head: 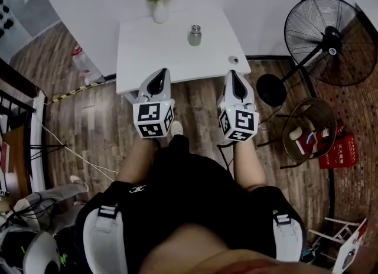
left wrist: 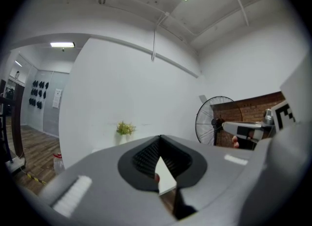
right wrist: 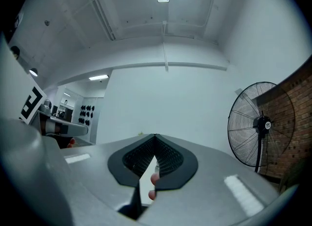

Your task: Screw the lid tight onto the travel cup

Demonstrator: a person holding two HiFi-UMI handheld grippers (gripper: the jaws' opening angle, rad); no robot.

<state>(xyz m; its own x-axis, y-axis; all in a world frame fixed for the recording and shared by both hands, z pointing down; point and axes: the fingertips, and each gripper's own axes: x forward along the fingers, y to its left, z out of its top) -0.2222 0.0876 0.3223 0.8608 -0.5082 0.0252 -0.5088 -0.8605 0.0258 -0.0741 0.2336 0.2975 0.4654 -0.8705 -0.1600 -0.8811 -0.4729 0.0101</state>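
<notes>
**Silver cup, lid not yet on**

The cup [head: 195, 35] stands mid-counter [head: 142, 54], with its lid [head: 234, 60] lying apart near the right edge. The left gripper [head: 159, 73] and right gripper [head: 232, 73] hover short of the counter, fingers together and empty, seemingly ahead of a first grasp.

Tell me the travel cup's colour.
The travel cup is silver-grey; the head view shows it best.

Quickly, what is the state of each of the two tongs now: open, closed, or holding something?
left tongs: closed, holding nothing.
right tongs: closed, holding nothing.
</notes>
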